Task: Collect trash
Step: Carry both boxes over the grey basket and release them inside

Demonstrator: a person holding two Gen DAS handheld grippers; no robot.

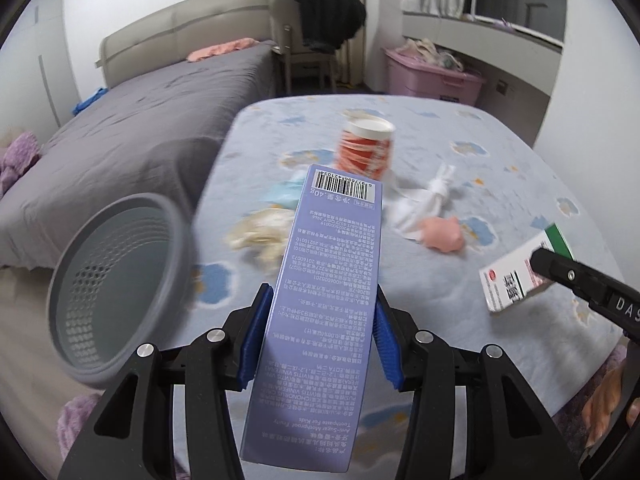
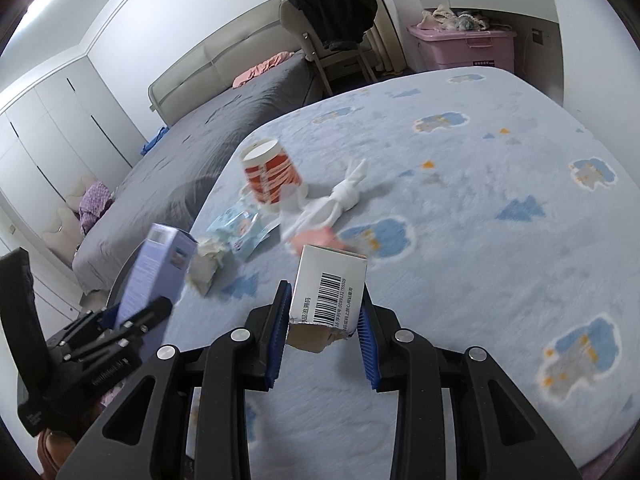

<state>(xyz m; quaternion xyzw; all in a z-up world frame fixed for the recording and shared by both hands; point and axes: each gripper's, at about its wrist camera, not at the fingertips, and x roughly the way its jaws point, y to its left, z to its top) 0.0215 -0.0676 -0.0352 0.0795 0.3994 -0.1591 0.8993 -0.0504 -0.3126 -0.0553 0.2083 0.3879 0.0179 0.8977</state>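
Note:
My left gripper (image 1: 322,290) is shut on a long purple toothpaste box (image 1: 332,248), blue pads pressed to its two sides, above a light blue patterned bed cover (image 1: 500,184). A grey perforated waste bin (image 1: 120,280) lies tilted just left of it, mouth facing me. My right gripper (image 2: 325,292) is shut on a small white box with a barcode and a torn end (image 2: 328,280). On the cover beyond lie a red-and-white paper cup (image 2: 270,176), a knotted white tissue (image 2: 340,200), a pink scrap (image 1: 444,234), a blue packet (image 2: 240,228) and a crumpled yellowish wad (image 1: 260,236).
A grey bed (image 1: 132,128) with a beige headboard runs along the left. A chair draped with a black garment (image 1: 328,12) and a pink storage box (image 1: 432,76) stand at the far side. White wardrobes (image 2: 48,128) line the left wall.

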